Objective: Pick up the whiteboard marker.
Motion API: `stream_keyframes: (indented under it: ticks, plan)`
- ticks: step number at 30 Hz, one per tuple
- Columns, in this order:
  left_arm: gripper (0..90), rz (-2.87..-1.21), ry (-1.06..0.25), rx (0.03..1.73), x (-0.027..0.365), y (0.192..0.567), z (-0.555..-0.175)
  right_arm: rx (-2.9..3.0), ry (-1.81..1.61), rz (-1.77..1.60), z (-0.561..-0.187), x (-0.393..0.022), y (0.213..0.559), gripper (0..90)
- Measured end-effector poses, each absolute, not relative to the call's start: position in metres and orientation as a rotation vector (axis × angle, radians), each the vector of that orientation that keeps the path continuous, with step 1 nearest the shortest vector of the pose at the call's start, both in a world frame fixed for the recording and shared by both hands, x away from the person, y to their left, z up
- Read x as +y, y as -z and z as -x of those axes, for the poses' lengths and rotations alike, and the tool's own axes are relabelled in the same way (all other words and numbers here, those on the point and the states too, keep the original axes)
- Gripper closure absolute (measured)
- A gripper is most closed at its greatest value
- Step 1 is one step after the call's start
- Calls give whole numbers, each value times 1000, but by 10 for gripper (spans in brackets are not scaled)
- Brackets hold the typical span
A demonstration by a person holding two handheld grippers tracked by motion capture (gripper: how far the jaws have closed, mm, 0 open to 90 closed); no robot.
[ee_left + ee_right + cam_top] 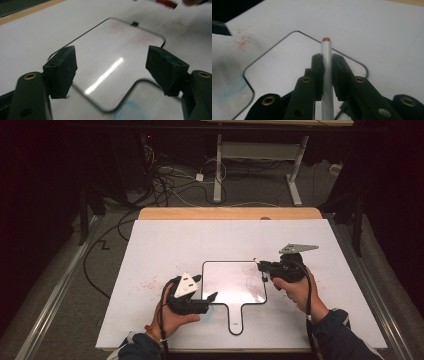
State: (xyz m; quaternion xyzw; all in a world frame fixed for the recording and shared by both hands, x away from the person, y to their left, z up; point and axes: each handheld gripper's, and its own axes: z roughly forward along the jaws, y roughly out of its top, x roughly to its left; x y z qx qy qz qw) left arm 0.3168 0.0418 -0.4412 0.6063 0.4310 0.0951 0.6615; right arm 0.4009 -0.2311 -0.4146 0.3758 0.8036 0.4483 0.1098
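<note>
A white paddle-shaped board [234, 282] with a thin black rim lies flat on the white table cover, its handle [236, 320] toward me. Faint red marks [252, 280] show on its right half. My left gripper [212, 297] stands open at the board's near left corner; in the left gripper view its jaws [111, 65] straddle the board [112, 47] with nothing between them. My right gripper [260, 266] hovers at the board's far right corner, shut on a pale marker [327, 65] with a red end [326, 39] that points over the board [287, 65].
Red specks [150, 282] dot the white cover [190, 245] left of the board. A blue smudge [127, 110] lies by the handle. A wooden table edge [230, 213] runs along the back, with cables [165, 185] and a desk frame [220, 165] on the floor beyond.
</note>
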Motion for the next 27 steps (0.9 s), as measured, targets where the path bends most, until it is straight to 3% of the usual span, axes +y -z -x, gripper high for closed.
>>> stream_keyframes:
  ticks: [8,14,27]
  plan:
    - [246,-1336,-89,959,-16,429,-332,2306,-1434,-1013,-378,-215,406,812]
    - [300,-1303,2,975,-44,427,-339,2254,-1494,-983,-365,-212,405,812]
    - [495,-1254,44,1022,-56,430,-350,2211,-1524,-966,-360,-212,408,812]
